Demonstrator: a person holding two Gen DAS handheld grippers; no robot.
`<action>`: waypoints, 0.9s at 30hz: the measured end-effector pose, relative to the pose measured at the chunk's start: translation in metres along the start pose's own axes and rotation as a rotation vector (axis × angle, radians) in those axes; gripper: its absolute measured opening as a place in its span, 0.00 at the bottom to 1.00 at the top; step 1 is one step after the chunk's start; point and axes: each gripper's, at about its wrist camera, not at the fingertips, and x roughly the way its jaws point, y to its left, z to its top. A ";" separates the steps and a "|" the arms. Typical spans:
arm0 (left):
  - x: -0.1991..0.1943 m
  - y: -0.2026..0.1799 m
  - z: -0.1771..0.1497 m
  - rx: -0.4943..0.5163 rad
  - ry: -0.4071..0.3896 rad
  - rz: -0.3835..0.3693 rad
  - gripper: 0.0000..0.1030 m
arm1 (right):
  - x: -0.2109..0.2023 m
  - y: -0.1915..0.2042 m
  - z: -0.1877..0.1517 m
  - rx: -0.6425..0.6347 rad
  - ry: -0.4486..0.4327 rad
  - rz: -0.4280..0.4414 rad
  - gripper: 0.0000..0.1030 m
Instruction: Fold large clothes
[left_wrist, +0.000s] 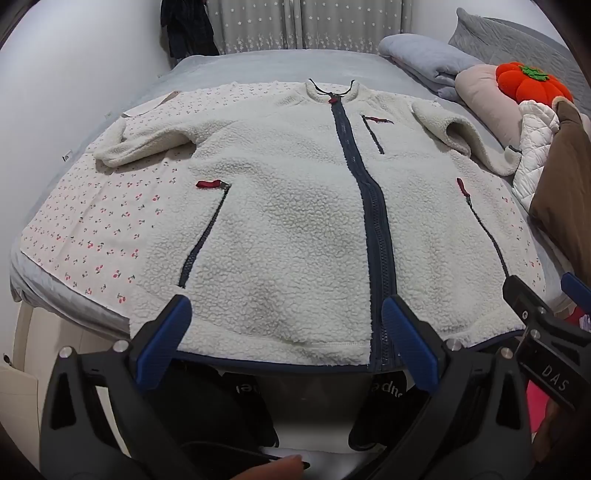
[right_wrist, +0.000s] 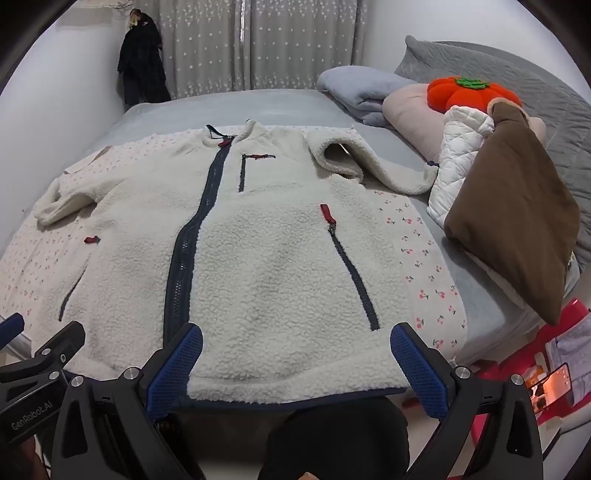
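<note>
A cream fleece jacket (left_wrist: 288, 221) (right_wrist: 266, 258) lies flat, front up, on a cherry-print sheet (left_wrist: 92, 229) (right_wrist: 424, 266) over the bed. Its navy zip runs from collar to hem, and both sleeves are bent up beside the shoulders. My left gripper (left_wrist: 286, 332) hangs open just above the near hem, left of the zip, with nothing between its blue pads. My right gripper (right_wrist: 295, 358) is open too, over the hem right of the zip, and holds nothing. Each gripper shows at the edge of the other's view.
A brown garment (right_wrist: 517, 221), a white quilted jacket (right_wrist: 461, 147) and an orange pumpkin cushion (right_wrist: 469, 92) pile up at the bed's right side, with folded blankets (right_wrist: 362, 88) behind. Dark clothes (right_wrist: 142, 59) hang by the curtain. A red stool (right_wrist: 554, 332) stands at right.
</note>
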 end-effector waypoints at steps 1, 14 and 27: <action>0.000 0.001 0.000 0.000 0.000 0.000 1.00 | 0.000 0.000 0.000 0.000 -0.003 0.001 1.00; 0.000 0.001 0.000 0.000 0.000 0.005 1.00 | -0.002 0.001 0.000 -0.002 -0.001 -0.001 1.00; 0.001 0.005 0.001 -0.009 0.003 0.006 1.00 | 0.001 0.001 -0.001 -0.001 -0.002 0.001 1.00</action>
